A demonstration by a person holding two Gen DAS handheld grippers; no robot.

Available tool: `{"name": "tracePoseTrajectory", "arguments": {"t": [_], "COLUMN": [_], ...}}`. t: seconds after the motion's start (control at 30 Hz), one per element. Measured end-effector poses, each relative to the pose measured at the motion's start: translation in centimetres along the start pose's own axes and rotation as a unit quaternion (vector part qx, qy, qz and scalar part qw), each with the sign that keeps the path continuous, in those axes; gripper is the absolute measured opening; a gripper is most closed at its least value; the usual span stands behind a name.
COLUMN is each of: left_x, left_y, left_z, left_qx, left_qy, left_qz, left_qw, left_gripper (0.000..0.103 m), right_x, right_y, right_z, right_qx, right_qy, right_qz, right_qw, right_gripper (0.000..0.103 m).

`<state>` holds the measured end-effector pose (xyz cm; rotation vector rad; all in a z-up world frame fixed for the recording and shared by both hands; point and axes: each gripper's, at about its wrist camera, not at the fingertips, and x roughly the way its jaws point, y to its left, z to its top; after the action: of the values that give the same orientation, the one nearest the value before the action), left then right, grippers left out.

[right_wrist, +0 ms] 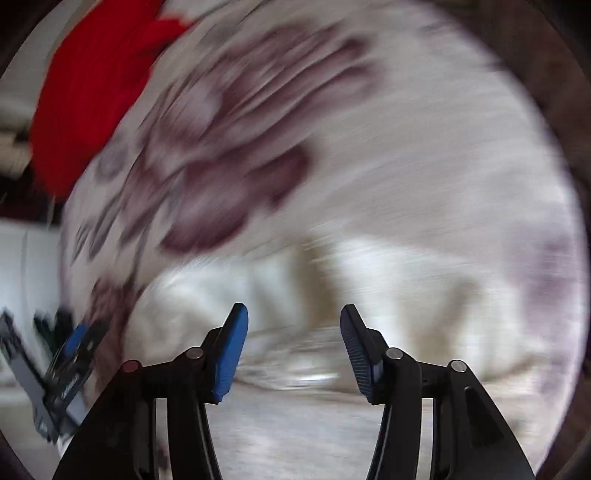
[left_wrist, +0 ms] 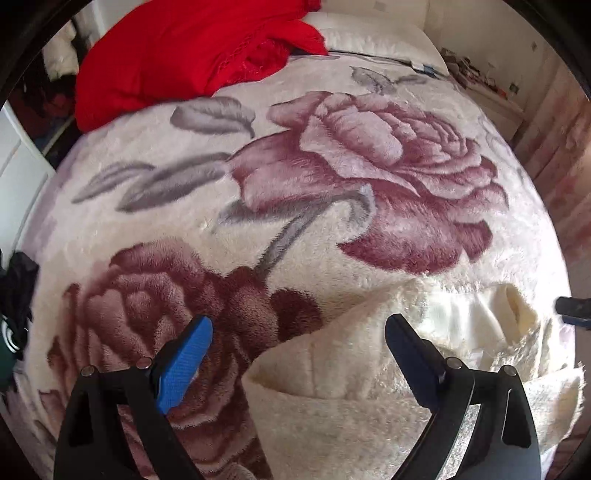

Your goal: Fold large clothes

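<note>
A cream fluffy garment [left_wrist: 369,380] lies crumpled on the rose-patterned blanket [left_wrist: 295,177] at the near edge of the bed. My left gripper [left_wrist: 299,328] is open and empty, its fingers astride the garment's left corner, just above it. In the right wrist view, which is motion-blurred, the same cream garment [right_wrist: 295,295] lies below and ahead of my right gripper [right_wrist: 294,314], which is open and empty. The left gripper [right_wrist: 70,354] shows at that view's lower left edge. A tip of the right gripper [left_wrist: 574,312] shows at the left view's right edge.
A red cloth [left_wrist: 184,55] is heaped at the far left of the bed, also red in the right wrist view [right_wrist: 92,92]. A white pillow [left_wrist: 376,33] lies at the head. A cluttered shelf [left_wrist: 476,74] stands far right. Dark items [left_wrist: 14,295] sit beside the bed's left edge.
</note>
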<state>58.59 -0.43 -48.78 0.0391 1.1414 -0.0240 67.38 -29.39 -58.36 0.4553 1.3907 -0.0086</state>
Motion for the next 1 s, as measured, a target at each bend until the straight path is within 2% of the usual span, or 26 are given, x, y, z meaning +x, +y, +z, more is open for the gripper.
{"name": "tracePoseTrajectory", "arguments": {"t": [0.07, 0.13, 0.2, 0.23, 0.27, 0.3, 0.37, 0.5, 0.57, 0.67, 0.7, 0.73, 0.8, 0.87, 0.97, 1.0], "left_x": [0.7, 1.8, 2.8, 3.1, 3.6, 3.8, 4.3, 4.7, 4.5, 3.1, 2.2, 0.9, -1.6, -4.3, -7.4, -8.2], "left_y": [-1.8, -3.4, -4.7, -5.2, -5.7, -6.1, -6.4, -6.6, -6.5, -6.1, -5.9, -5.5, -4.7, -3.8, -2.6, -2.3], "left_z": [-0.2, -0.5, -0.9, -1.1, -1.3, -1.4, -1.5, -1.2, -0.8, -0.6, -0.6, -0.8, -1.2, -2.2, -4.0, -4.6], "left_qx": [0.013, 0.028, 0.041, 0.047, 0.057, 0.062, 0.071, 0.074, 0.066, 0.052, 0.046, 0.037, 0.012, -0.014, -0.053, -0.062], "left_qy": [0.007, 0.019, 0.029, 0.031, 0.033, 0.033, 0.031, 0.027, 0.024, 0.020, 0.012, 0.004, -0.007, -0.014, -0.004, 0.000], "left_qz": [0.000, -0.001, 0.004, 0.006, 0.013, 0.016, 0.021, 0.029, 0.026, 0.011, 0.004, -0.005, -0.038, -0.076, -0.133, -0.142], "left_qw": [0.9999, 0.9994, 0.9987, 0.9984, 0.9977, 0.9974, 0.9967, 0.9965, 0.9972, 0.9984, 0.9989, 0.9993, 0.9992, 0.9969, 0.9896, 0.9880], "left_gripper": [0.096, 0.096, 0.096, 0.096, 0.096, 0.096, 0.096, 0.096, 0.096, 0.096, 0.096, 0.096, 0.096, 0.096, 0.096, 0.096], "right_x": [-0.3, 0.9, 3.1, 4.4, 6.0, 6.7, 7.2, 5.8, 6.0, 7.0, 6.1, 5.2, 1.1, -3.1, -8.9, -9.7], "right_y": [-1.6, -2.5, -3.0, -2.8, -2.3, -1.9, -1.4, -1.8, -2.2, -3.0, -3.4, -3.9, -5.7, -7.7, -12.2, -13.3], "right_z": [0.2, -0.1, -0.4, -0.7, -1.0, -1.2, -1.2, -0.7, -0.4, -0.6, -0.6, -0.8, -2.4, -4.7, -10.2, -11.9], "right_qx": [0.007, 0.015, 0.002, -0.007, -0.019, -0.023, -0.030, 0.012, 0.019, 0.017, 0.023, 0.027, 0.043, 0.046, 0.066, 0.078], "right_qy": [0.013, 0.038, 0.078, 0.094, 0.108, 0.097, 0.074, 0.020, 0.025, 0.071, 0.078, 0.084, 0.069, 0.047, 0.034, 0.036], "right_qz": [-0.028, -0.018, -0.034, -0.032, -0.034, -0.041, -0.067, -0.059, -0.054, -0.035, -0.015, 0.005, 0.059, 0.071, 0.050, 0.042], "right_qw": [0.999, 0.999, 0.996, 0.995, 0.993, 0.994, 0.995, 0.998, 0.998, 0.997, 0.997, 0.996, 0.995, 0.995, 0.996, 0.995], "right_gripper": [0.055, 0.055, 0.055, 0.054, 0.046, 0.007, 0.008, 0.007, 0.007, 0.012, 0.024, 0.044, 0.062, 0.062, 0.063, 0.063]}}
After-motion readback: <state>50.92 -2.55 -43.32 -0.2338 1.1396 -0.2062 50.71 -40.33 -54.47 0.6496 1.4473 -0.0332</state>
